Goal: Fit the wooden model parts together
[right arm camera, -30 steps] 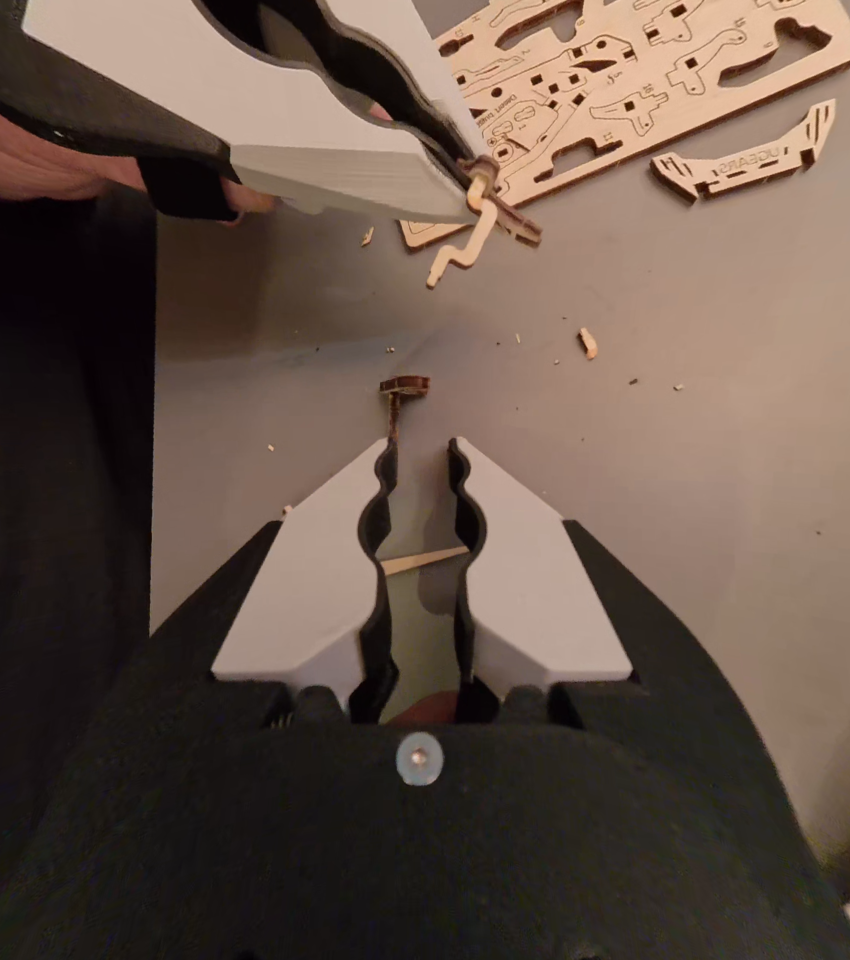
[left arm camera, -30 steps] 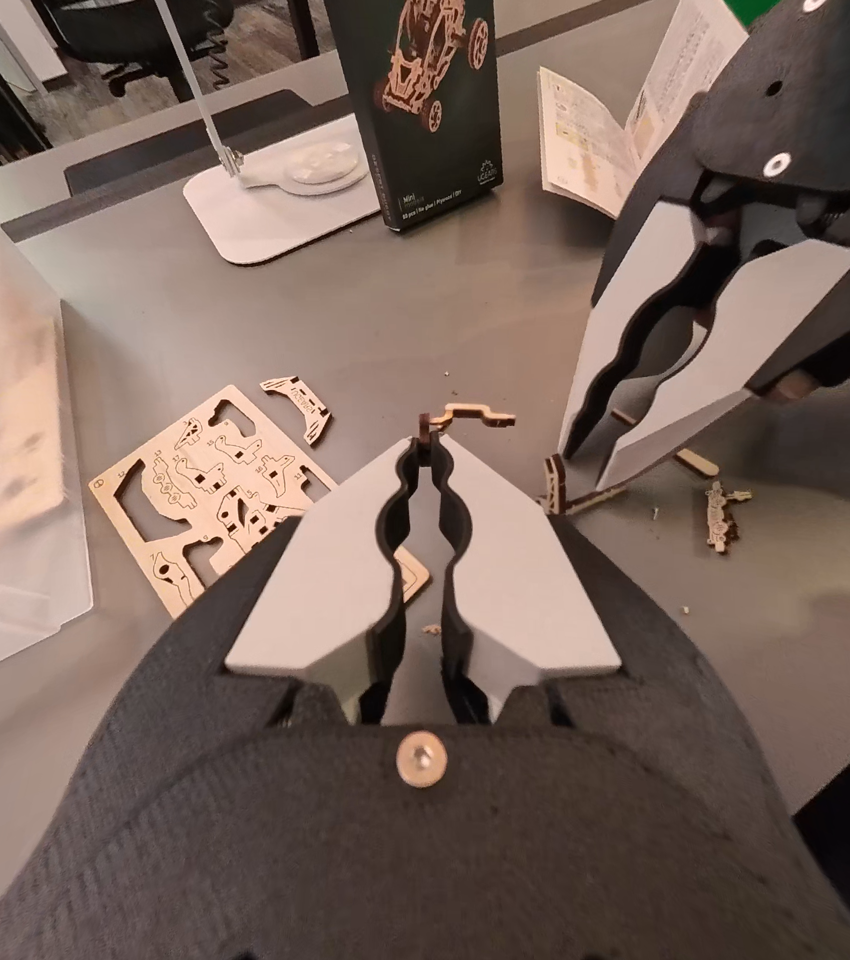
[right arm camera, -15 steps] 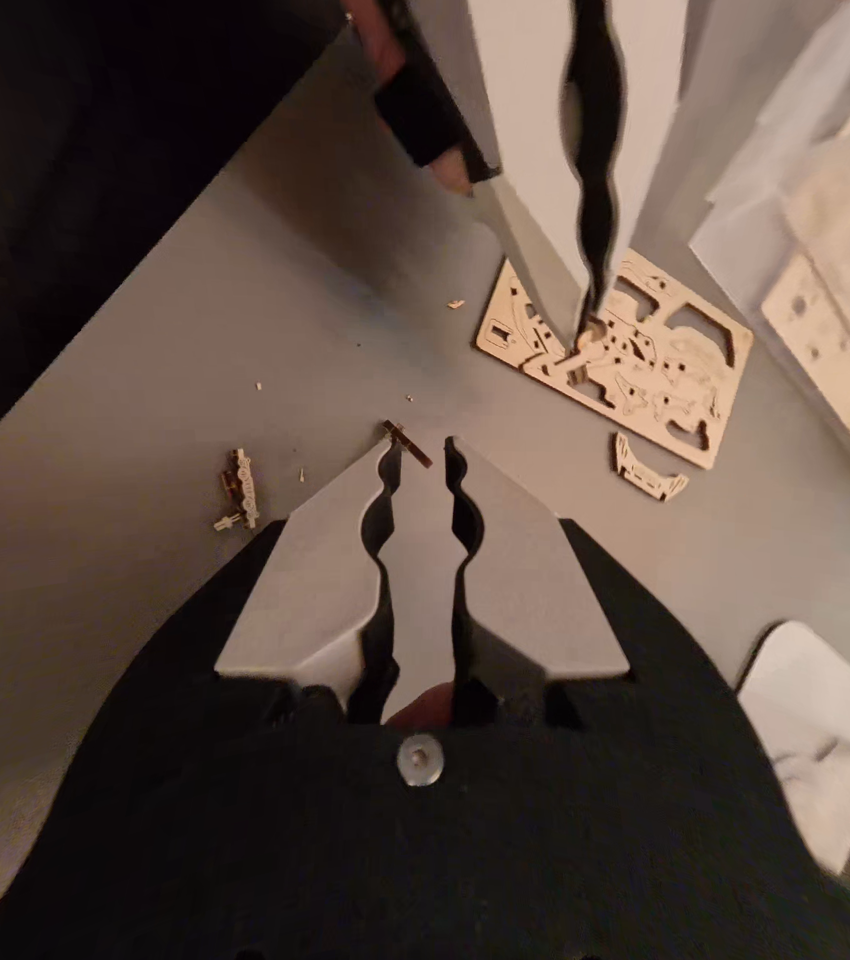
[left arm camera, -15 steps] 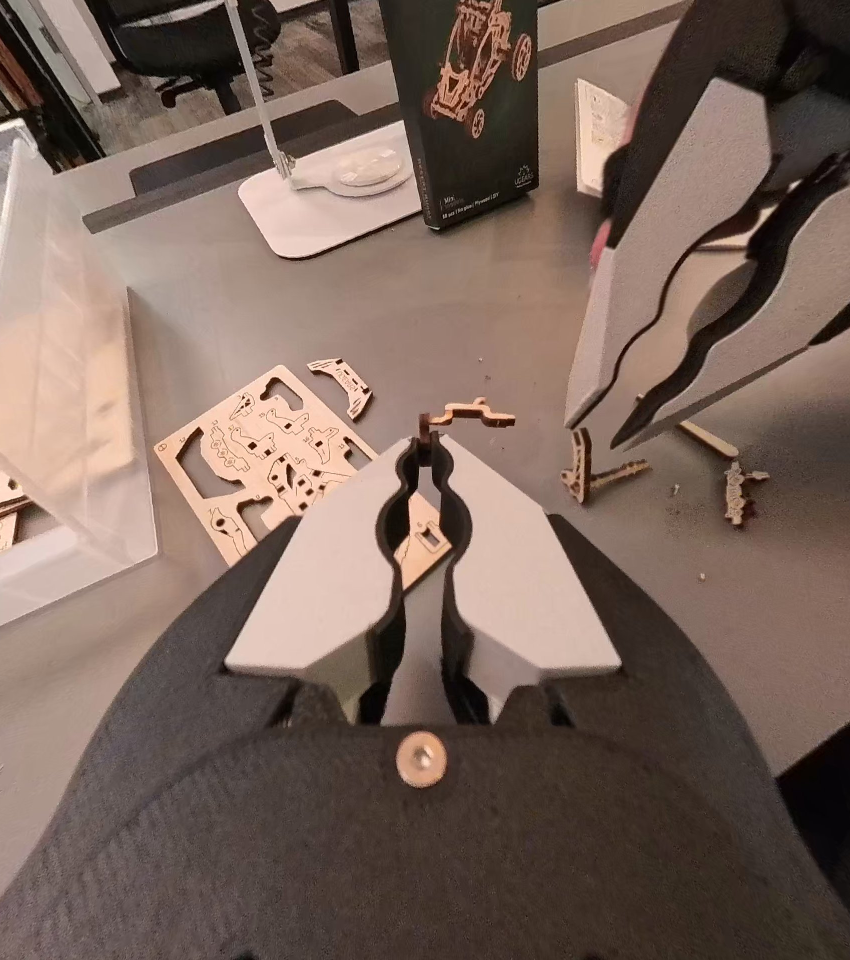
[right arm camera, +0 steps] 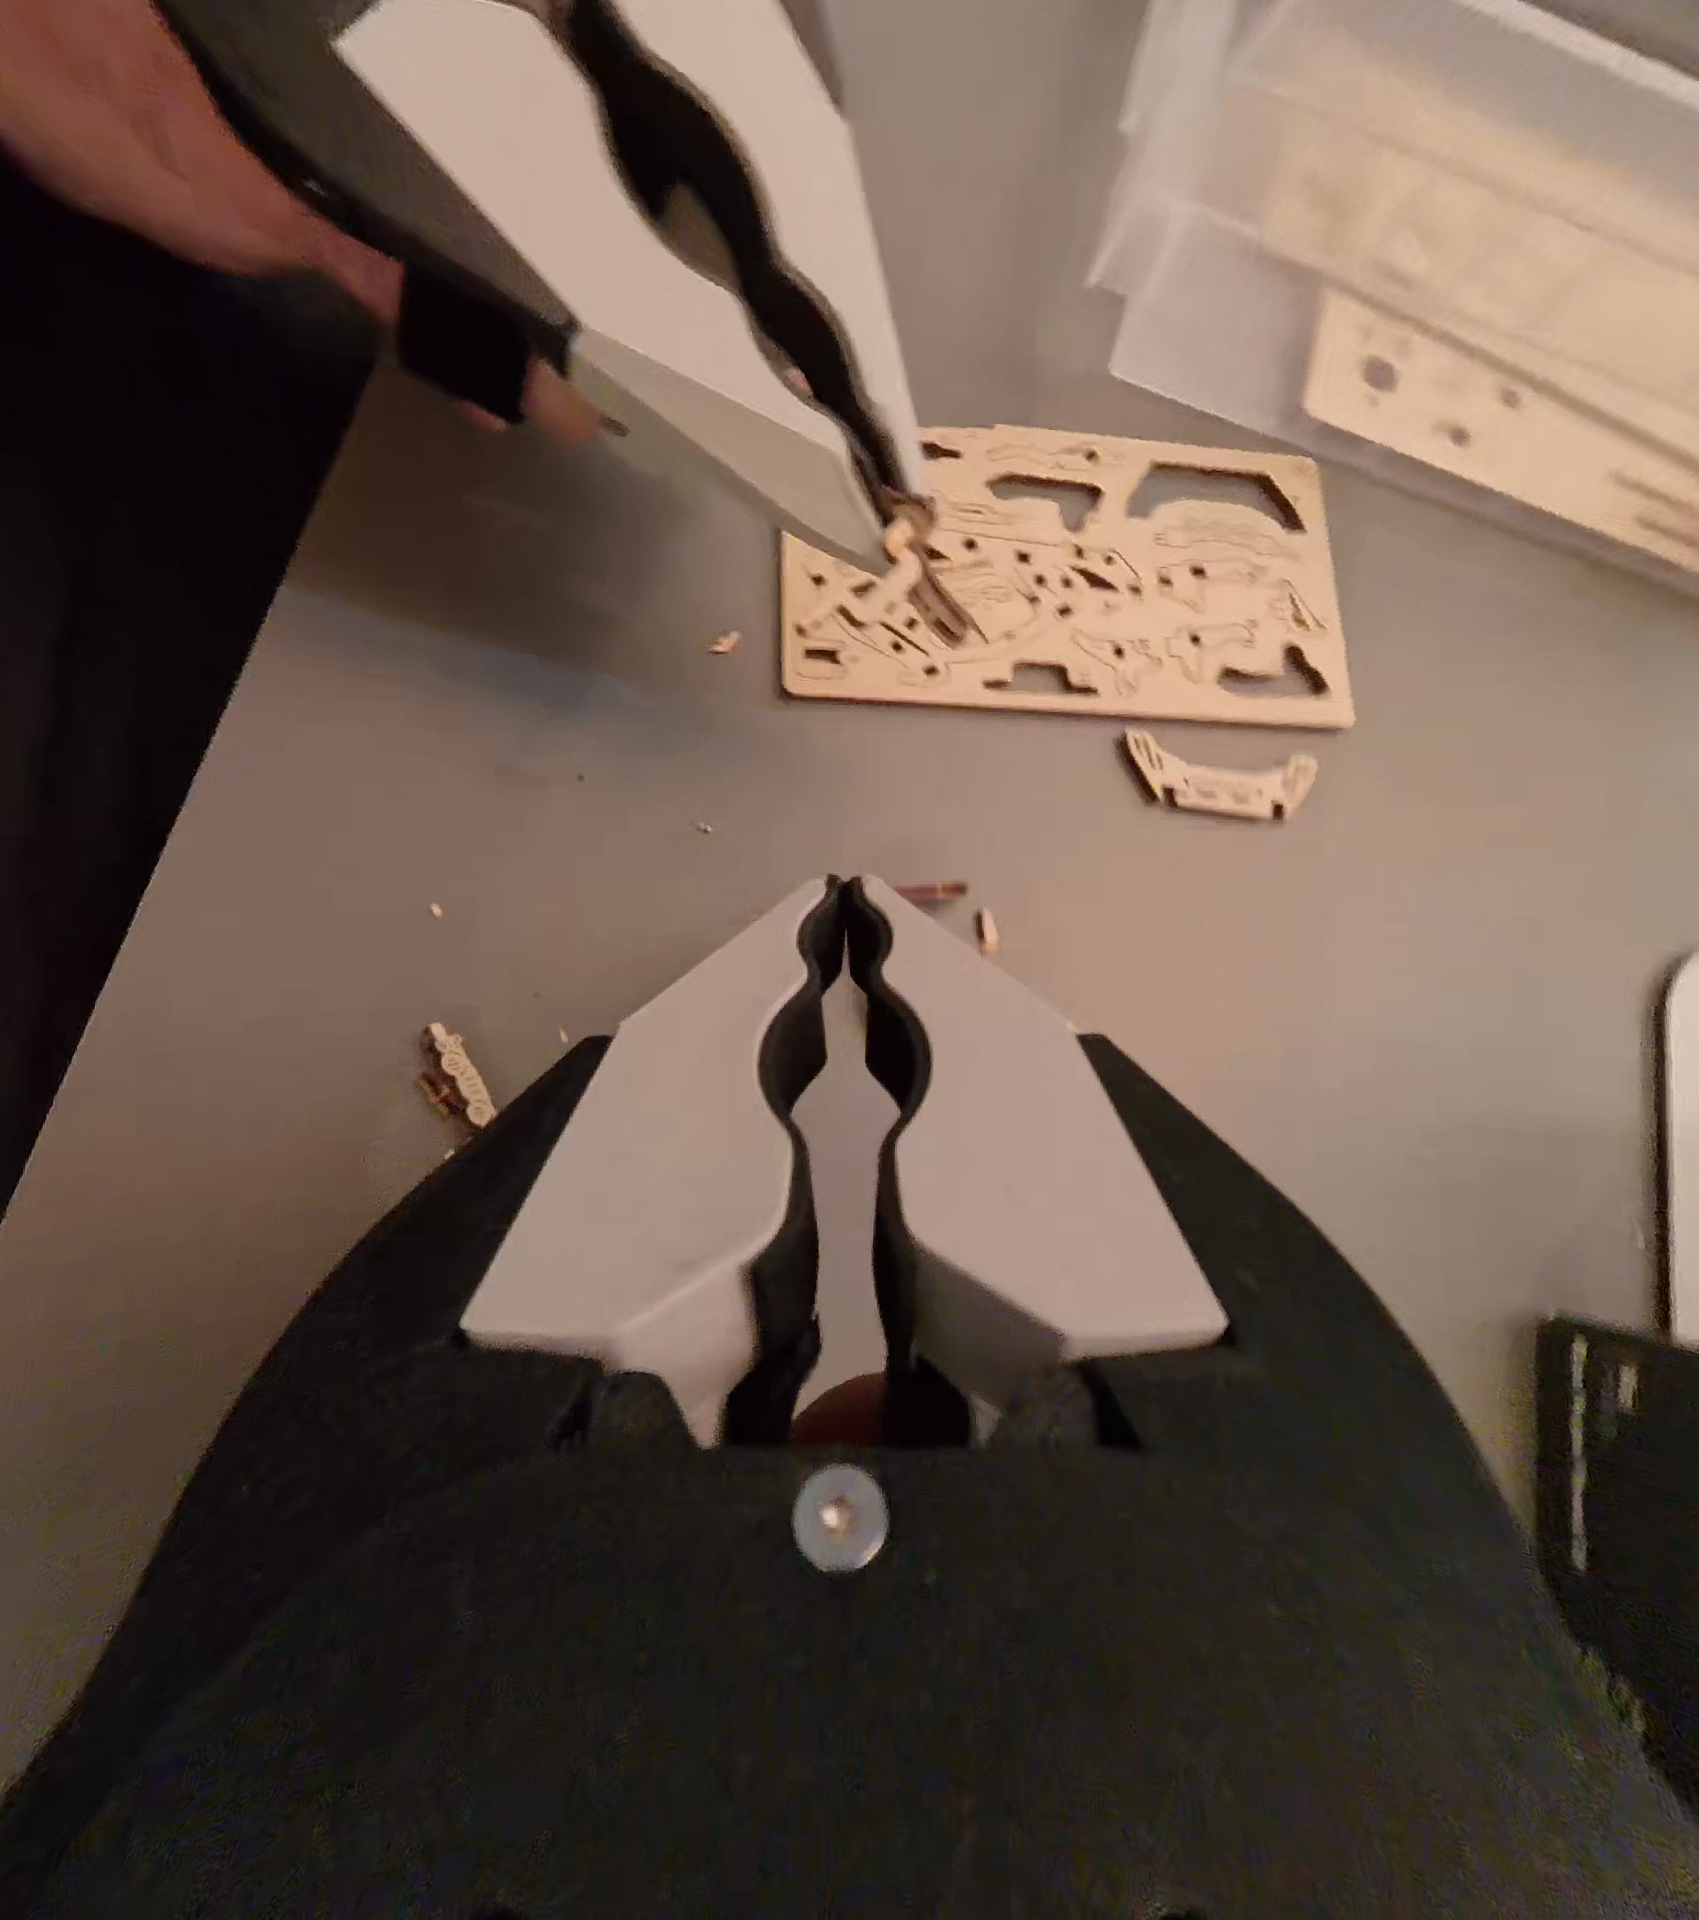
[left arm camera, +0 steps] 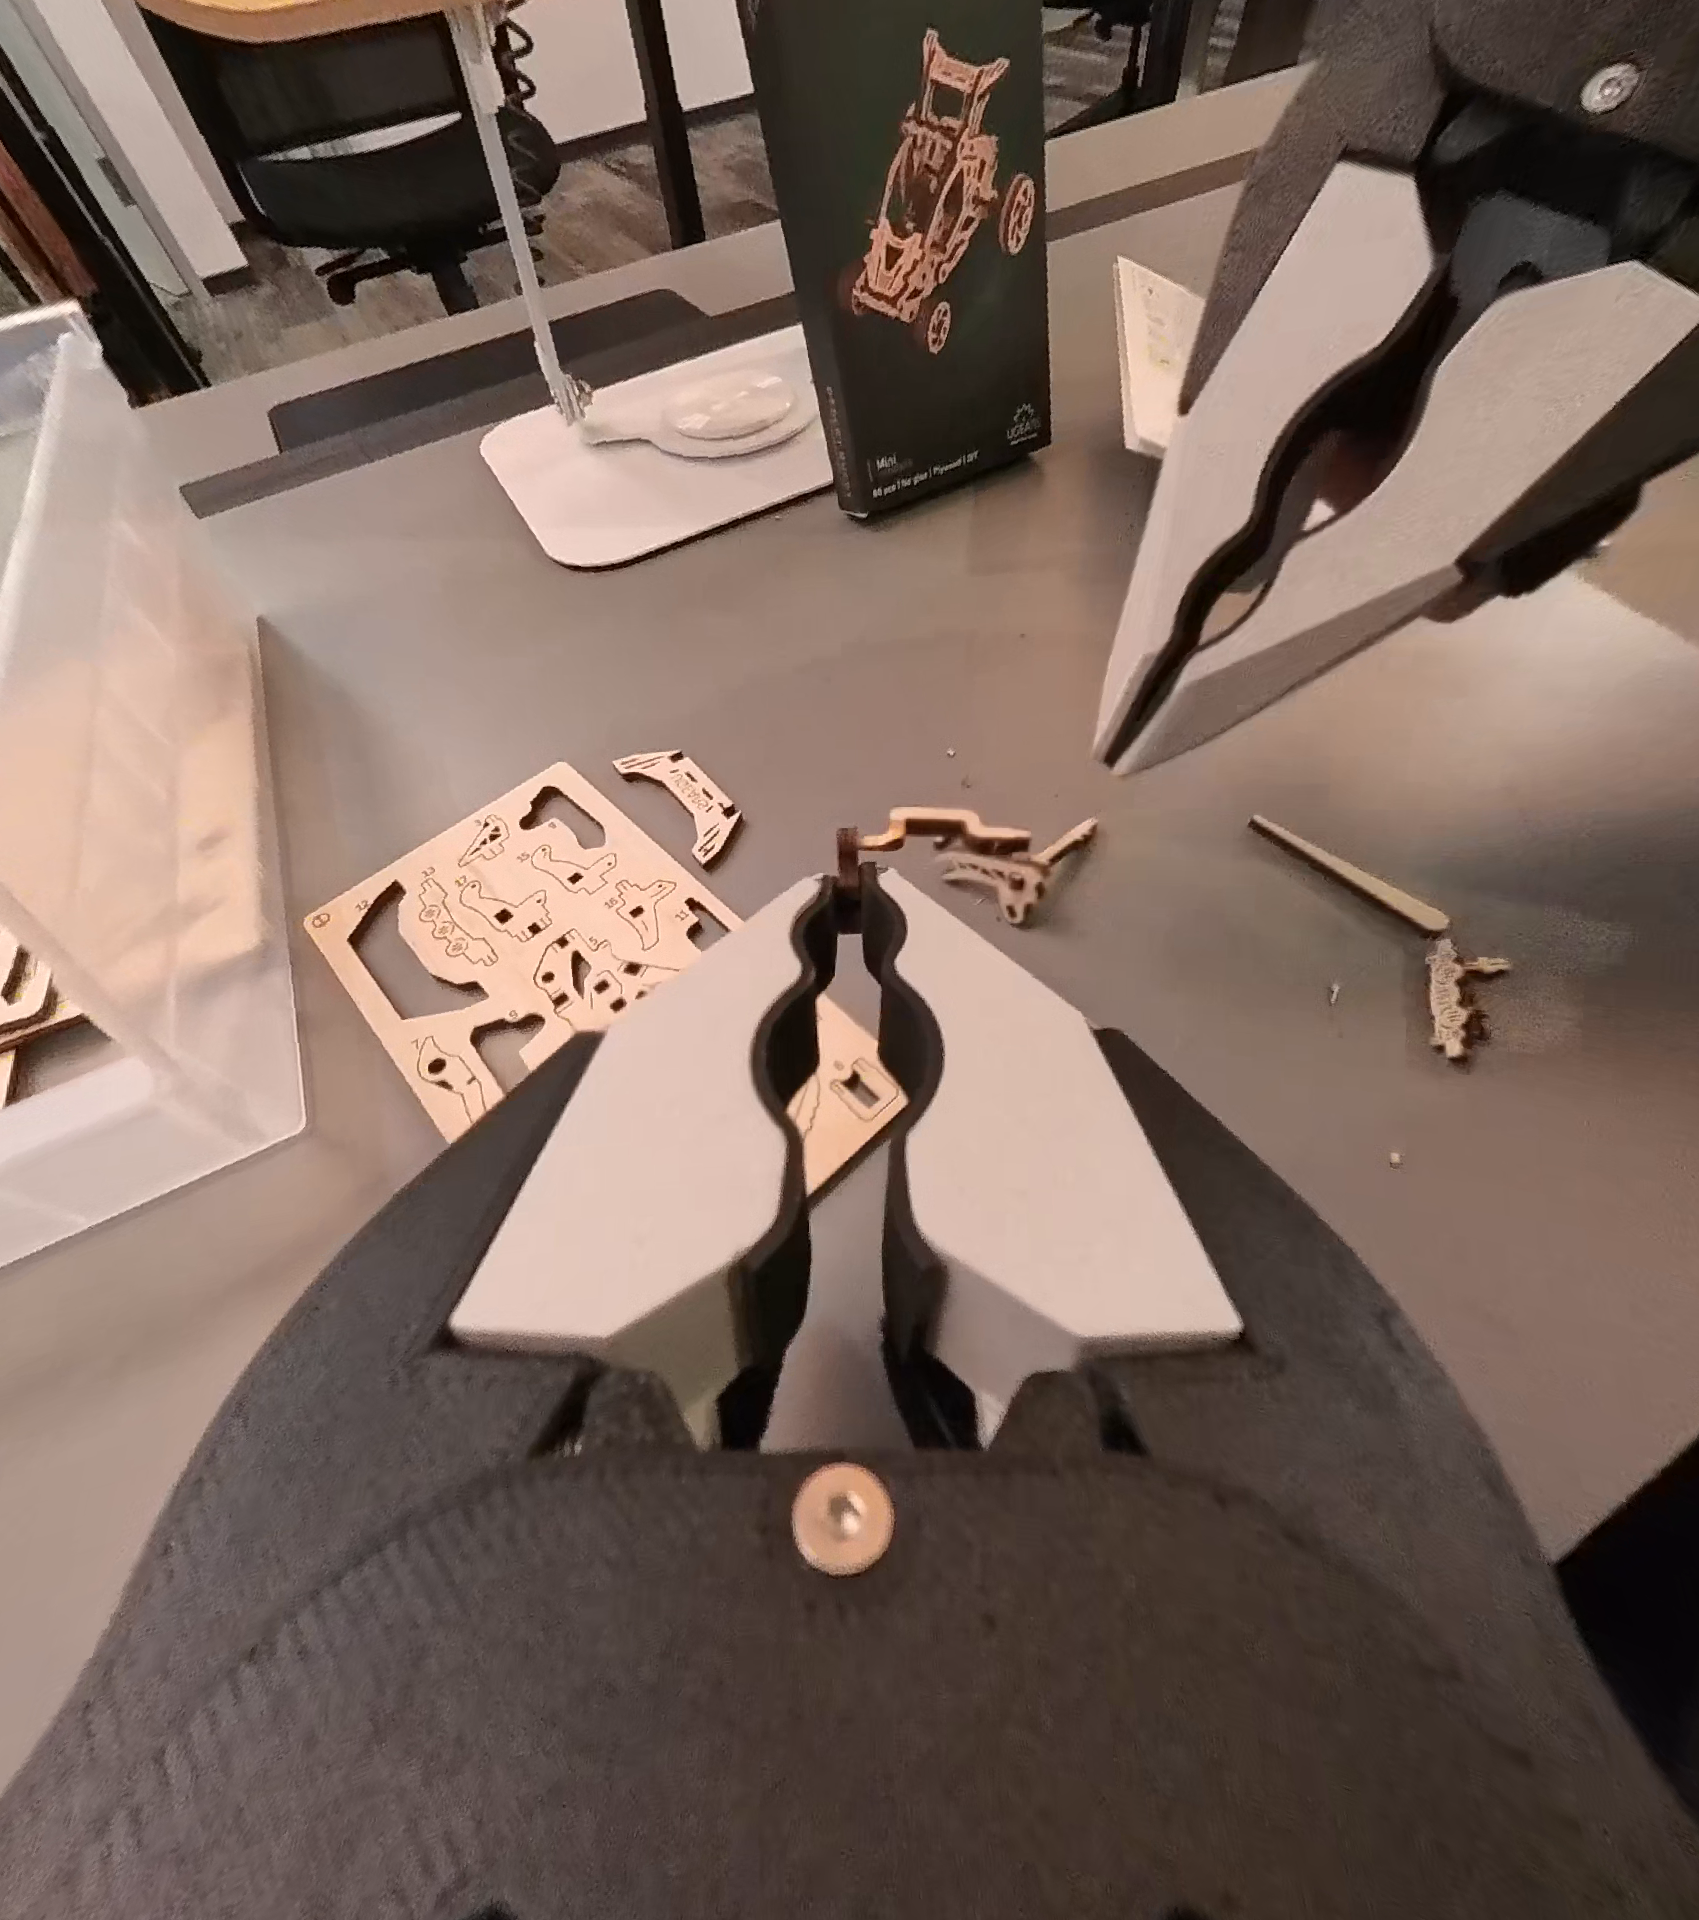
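Observation:
My left gripper (left arm camera: 850,883) is shut on a small wooden model part (left arm camera: 928,833). Its dark end is pinched at the fingertips and a light zigzag arm sticks out to the right. The right wrist view shows the same grasp (right arm camera: 899,551) above the wooden parts sheet (right arm camera: 1063,592). My right gripper (right arm camera: 843,888) is shut, with nothing between its tips. In the left wrist view it hangs above the table at upper right (left arm camera: 1120,753). A small assembled wooden part (left arm camera: 1016,878) lies on the table below it.
The parts sheet (left arm camera: 512,935) and a loose curved piece (left arm camera: 684,805) lie left of centre. A wooden stick (left arm camera: 1344,873) and a small toothed piece (left arm camera: 1453,997) lie right. A clear bin (left arm camera: 97,727), lamp base (left arm camera: 658,457), kit box (left arm camera: 928,239) and booklet (left arm camera: 1151,353) stand around. My hands' fingertips stand some 6 cm from each other.
My right gripper rose from the table and its jaws came together empty; the small wooden part it stood at stayed on the table. My left gripper kept its part and lifted slightly.

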Tool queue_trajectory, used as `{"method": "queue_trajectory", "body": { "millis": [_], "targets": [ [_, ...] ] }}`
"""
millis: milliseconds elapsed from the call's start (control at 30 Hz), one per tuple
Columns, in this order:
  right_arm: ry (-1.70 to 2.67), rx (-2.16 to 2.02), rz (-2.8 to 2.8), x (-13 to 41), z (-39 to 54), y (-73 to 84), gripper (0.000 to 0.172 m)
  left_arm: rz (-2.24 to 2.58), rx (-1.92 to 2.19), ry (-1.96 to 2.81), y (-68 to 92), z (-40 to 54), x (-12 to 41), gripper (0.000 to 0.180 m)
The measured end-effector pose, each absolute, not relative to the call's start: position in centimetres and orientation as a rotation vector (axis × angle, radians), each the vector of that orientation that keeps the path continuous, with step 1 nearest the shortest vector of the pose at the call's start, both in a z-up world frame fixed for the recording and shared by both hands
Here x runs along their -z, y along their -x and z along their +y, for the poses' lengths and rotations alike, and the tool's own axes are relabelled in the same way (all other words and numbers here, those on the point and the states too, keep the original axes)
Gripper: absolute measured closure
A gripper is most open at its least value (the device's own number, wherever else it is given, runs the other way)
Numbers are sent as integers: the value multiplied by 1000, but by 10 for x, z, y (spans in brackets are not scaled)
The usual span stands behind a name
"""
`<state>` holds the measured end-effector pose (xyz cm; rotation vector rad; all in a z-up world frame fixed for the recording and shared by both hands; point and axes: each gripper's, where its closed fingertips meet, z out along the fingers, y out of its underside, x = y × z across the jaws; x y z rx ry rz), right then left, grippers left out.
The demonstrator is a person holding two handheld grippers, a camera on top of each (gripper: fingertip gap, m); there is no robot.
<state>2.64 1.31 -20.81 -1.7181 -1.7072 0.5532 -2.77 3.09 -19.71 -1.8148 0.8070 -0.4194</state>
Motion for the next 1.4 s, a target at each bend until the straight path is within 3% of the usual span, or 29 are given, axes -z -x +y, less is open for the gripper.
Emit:
{"method": "queue_trajectory", "body": {
  "millis": [133,233,367,633,900,1400],
  "targets": [
    [1882,-540,-1504,209,26,-46,169,833,423,1826,23,31,199,179],
    [2003,-580,-1399,215,23,-48,147,857,374,1840,26,34,203,179],
    [2075,-579,-1261,226,19,-30,141,834,381,1859,29,37,205,179],
    [2067,-636,-1213,221,15,-29,141,888,441,1838,13,29,203,179],
    [1994,-615,-1293,217,-4,-55,150,1279,318,1697,-37,-10,226,179],
    [1649,-824,-1435,182,-23,-51,163,1079,1052,1638,-55,-27,171,179]
  ]
}}
